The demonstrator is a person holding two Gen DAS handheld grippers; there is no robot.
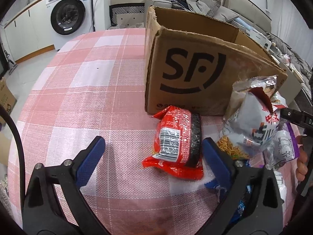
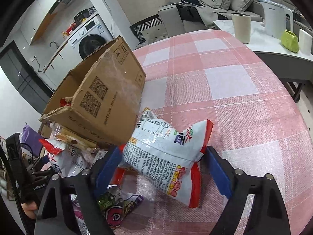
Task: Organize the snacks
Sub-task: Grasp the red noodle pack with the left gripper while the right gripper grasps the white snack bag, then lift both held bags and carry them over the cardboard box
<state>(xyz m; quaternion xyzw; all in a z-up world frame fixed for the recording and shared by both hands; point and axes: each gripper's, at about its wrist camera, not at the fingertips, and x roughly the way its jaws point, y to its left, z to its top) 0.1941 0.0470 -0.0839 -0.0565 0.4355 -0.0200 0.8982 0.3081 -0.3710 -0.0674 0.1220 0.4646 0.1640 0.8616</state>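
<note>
The left tongs (image 1: 153,152) stand wide apart above the pink checked surface (image 1: 88,98), with a red instant-noodle packet (image 1: 176,143) lying flat between the blue pads — the right pad is just beside the packet's dark edge, the left pad well clear of it, and neither presses on it. The packet lies close in front of an open cardboard box (image 1: 195,68) printed with a large black logo.

The right tongs (image 2: 163,162) straddle a puffed white-and-red snack bag (image 2: 166,152). Its left pad (image 2: 109,164) touches the bag's printed side; the right pad sits by the bag's red sealed end, and whether it truly bears on the bag cannot be told — so the hold looks loose at best. The bag sits beside the box's corner (image 2: 109,98), tilted, with its lower end on the cloth.

More snack packs (image 2: 78,152) are heaped to the left of that bag, against the box's base. A bit of red wrapper shows inside the box.
</note>
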